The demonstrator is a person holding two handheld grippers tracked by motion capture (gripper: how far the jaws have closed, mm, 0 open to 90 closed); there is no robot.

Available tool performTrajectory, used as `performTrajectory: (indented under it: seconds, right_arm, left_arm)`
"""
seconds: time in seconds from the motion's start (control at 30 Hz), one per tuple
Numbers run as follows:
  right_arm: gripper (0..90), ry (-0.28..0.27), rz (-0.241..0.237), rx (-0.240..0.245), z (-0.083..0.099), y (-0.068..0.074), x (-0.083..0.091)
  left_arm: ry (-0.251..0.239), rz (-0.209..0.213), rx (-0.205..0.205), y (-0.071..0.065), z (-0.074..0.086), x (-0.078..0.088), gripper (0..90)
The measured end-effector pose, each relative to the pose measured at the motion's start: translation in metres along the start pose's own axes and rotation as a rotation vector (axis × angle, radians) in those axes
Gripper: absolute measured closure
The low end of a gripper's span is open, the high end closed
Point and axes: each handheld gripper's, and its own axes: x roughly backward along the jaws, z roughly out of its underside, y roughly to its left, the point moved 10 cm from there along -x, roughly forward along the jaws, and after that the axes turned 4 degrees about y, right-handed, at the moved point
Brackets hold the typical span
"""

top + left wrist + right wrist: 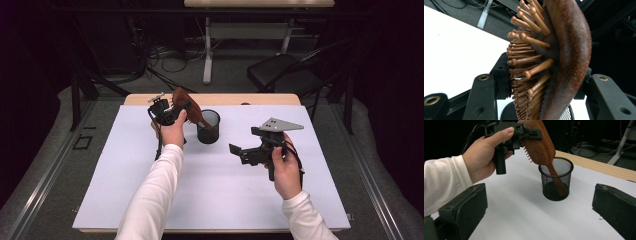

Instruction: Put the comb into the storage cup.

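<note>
High view: left gripper [172, 112] clamped on the wooden hairbrush [187, 105], handle angled down into the mesh cup [208, 127] on the white mat [215, 185]. Left gripper view: jaws pinch the brush head. Right gripper view: right gripper [539, 202] wide open, empty, near the cup; handle reaches the cup floor. Release is left, I judge.

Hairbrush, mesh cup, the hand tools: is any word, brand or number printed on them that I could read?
None: no readable text on the wooden hairbrush, the black mesh cup, the left gripper, the right gripper or the white table.
</note>
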Motion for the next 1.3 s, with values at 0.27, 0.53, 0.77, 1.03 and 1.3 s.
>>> performTrajectory:
  seconds: [0.27,0.53,0.77,1.03,1.3]
  right_arm:
    - [0.0,0.003,0.001,-0.004,0.0010,-0.0010,-0.0013]
    - [0.0,0.005,-0.003,-0.009,0.0022,-0.0010,-0.0025]
    - [0.0,0.008,-0.002,-0.011,0.0028,-0.0017,-0.0028]
    - [0.0,0.008,-0.002,-0.011,0.0031,-0.0020,-0.0030]
    - [0.0,0.009,-0.001,-0.010,0.0033,-0.0023,-0.0030]
  left_arm:
    - [0.014,0.015,0.009,0.0015,0.0002,0.0004,46.3]
    - [0.001,0.009,0.007,0.0016,0.0002,-0.0001,45.3]
    - [0.002,0.004,0.006,0.0018,-0.0004,0.0002,45.3]
    - [0.014,0.014,0.023,0.0026,-0.0002,0.0004,45.3]
    - [0.000,0.009,0.029,0.0029,-0.0004,0.0000,44.5]
